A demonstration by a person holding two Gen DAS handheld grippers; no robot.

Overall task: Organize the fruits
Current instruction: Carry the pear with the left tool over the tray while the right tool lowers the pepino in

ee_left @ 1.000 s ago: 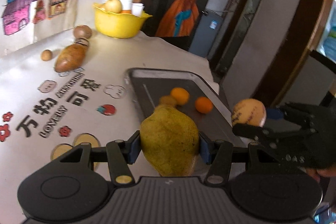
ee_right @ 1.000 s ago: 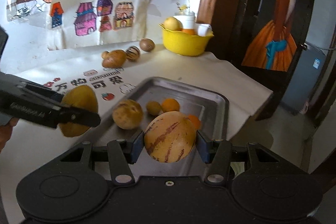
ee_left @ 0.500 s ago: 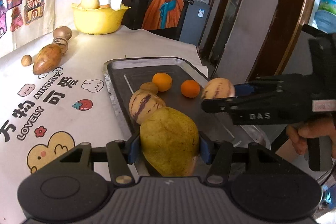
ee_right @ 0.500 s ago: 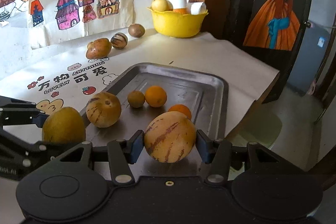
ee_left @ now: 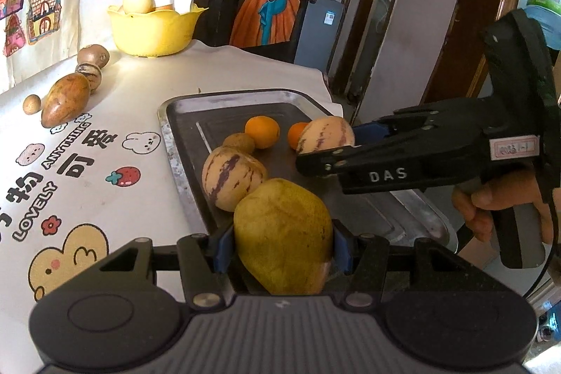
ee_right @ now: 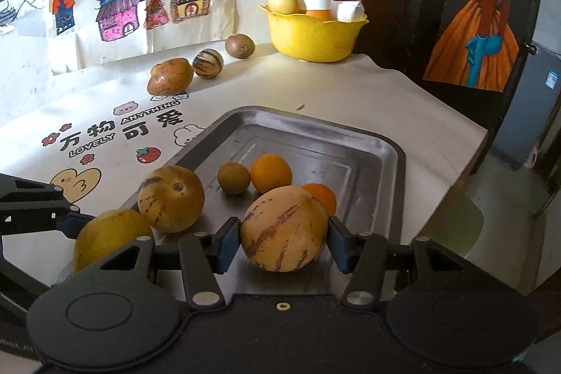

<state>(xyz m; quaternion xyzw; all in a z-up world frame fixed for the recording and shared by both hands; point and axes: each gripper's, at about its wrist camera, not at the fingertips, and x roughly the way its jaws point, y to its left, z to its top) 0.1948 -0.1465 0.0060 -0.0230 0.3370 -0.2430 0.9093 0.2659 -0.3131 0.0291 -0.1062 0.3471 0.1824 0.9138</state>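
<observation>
Left fingers (ee_left: 224, 246) clamp a yellow pear (ee_left: 282, 235); right fingers (ee_right: 229, 242) clamp a striped melon (ee_right: 284, 228) (over the tray (ee_right: 389, 163)).

The printed tablecloth (ee_right: 217, 114) on the counter reads "万物可爱", "LOVELY" and "ANYTHING". The right hand-held gripper (ee_left: 326, 149) bears "DAS" in white; its small pink label (ee_left: 513, 148) is illegible.

Quick fruit count: three striped melons total, one clamped in the right gripper (ee_right: 284, 242), one (ee_right: 170, 198) on the tray (ee_right: 392, 163) just ahead-left of it, one (ee_right: 208, 63) far ahead on the cloth. Two oranges (ee_right: 270, 173) (ee_right: 320, 196) right ahead of that gripper. One yellow-green pear (ee_left: 283, 235) in the left gripper (ee_left: 282, 249). One small brownish fruit (ee_right: 234, 178) on the tray. Two kiwi-looking ones (ee_left: 93, 55) (ee_left: 32, 103) far off. One yellow bowl (ee_right: 313, 35).
</observation>
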